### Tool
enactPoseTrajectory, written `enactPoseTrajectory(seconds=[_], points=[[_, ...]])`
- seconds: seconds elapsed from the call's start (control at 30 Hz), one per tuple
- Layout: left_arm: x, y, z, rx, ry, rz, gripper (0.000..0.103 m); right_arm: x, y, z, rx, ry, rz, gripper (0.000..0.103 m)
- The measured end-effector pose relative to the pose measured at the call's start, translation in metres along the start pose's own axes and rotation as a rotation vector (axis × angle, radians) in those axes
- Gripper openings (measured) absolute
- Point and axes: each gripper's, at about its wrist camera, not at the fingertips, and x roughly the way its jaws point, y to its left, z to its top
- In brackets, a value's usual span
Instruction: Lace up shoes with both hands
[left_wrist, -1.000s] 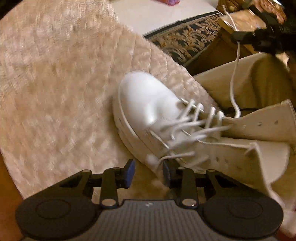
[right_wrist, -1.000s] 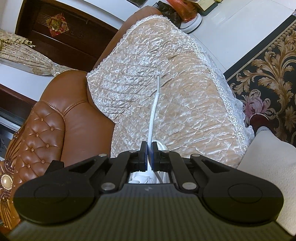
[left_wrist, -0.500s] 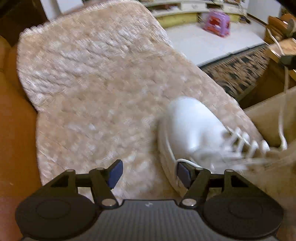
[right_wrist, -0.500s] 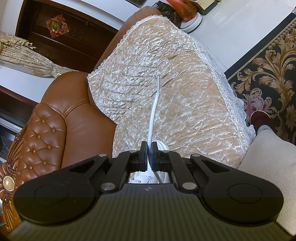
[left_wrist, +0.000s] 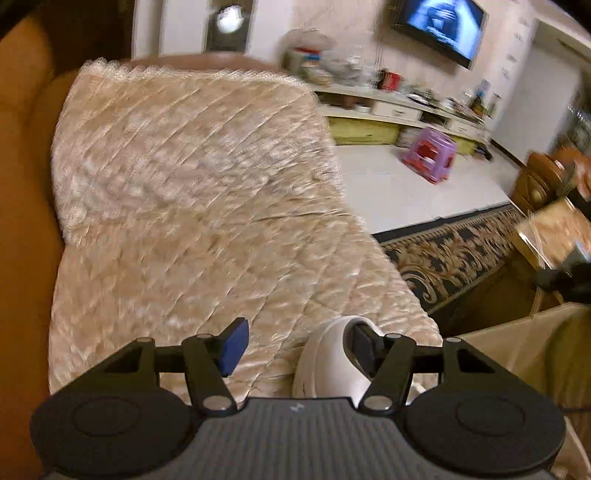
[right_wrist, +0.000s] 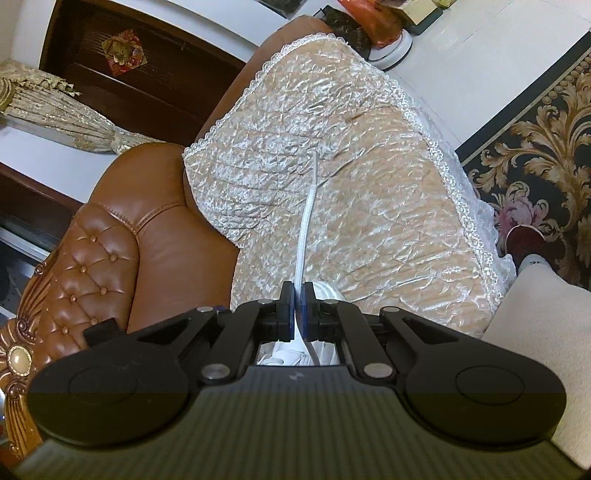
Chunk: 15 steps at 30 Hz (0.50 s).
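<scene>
The white shoe (left_wrist: 328, 363) lies on the quilted cream cover (left_wrist: 192, 206) of the sofa; in the left wrist view only its rounded toe shows, low between the fingers. My left gripper (left_wrist: 295, 343) is open, with nothing between its blue pads. My right gripper (right_wrist: 298, 314) is shut on a white shoelace (right_wrist: 306, 218), which runs straight out past the fingertips to a thin stiff tip. Under the right fingers a bit of the shoe (right_wrist: 295, 354) peeks out; the eyelets are hidden.
The brown tufted leather sofa arm (right_wrist: 107, 254) is on the left. A dark patterned rug (right_wrist: 535, 155) and white floor lie to the right, with a purple stool (left_wrist: 430, 153), a TV bench (left_wrist: 388, 110) and a person's foot (right_wrist: 526, 245). A beige cushion (right_wrist: 543, 321) sits near right.
My left gripper has opened wider and swung up and back, so the shoe slid from mid-frame to the bottom edge. The right gripper stays still, holding the lace.
</scene>
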Motion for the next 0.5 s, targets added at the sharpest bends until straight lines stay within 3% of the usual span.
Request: enactPoseTrajectory(seconds=[0.13,0.27,0.4,0.5], points=[[-0.017,-0.007,0.001,0.025,0.041,-0.077,0.066,-0.004,0.000,0.000,0.008,-0.024,0.009,0.006],[-0.032,-0.010,-0.002,0.071,0.114,-0.096,0.067,-0.006,-0.002,0.000,0.027,-0.034,0.032,0.006],[-0.053,-0.015,0.007,0.059,0.101,-0.117,0.067,-0.009,0.002,-0.003,-0.003,-0.042,0.030,0.006],[-0.060,-0.040,0.019,0.123,0.094,-0.118,0.076,-0.010,0.005,-0.005,-0.029,-0.043,0.030,0.006]])
